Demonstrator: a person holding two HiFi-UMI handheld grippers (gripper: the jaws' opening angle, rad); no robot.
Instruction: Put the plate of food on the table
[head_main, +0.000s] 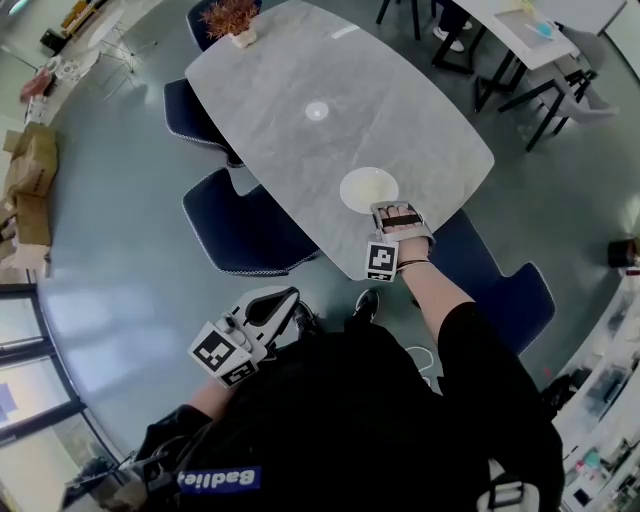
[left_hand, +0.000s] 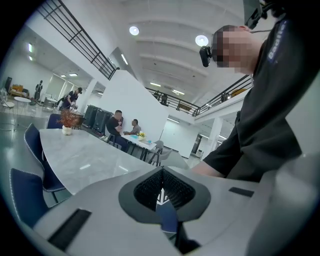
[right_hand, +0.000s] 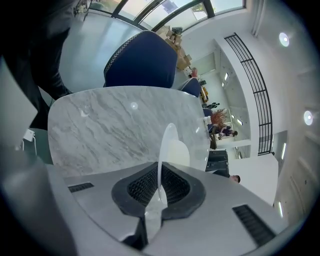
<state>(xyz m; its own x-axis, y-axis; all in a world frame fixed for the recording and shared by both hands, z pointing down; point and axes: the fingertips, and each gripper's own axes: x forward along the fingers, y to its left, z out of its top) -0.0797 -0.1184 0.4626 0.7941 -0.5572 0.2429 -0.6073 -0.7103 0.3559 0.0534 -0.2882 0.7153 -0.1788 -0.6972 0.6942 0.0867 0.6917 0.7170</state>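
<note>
- The right gripper (head_main: 396, 212) pinches just the rim of the plate (head_main: 368, 188) by the near right edge of the table (head_main: 300, 120); that thin hold could let it tip.
- The left gripper (head_main: 268, 306), closed and empty, gives no support.

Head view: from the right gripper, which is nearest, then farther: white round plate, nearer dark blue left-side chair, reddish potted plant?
1. White round plate, clamped in right gripper.
2. Dark blue chair, left side.
3. Reddish potted plant, far upper left.
</note>
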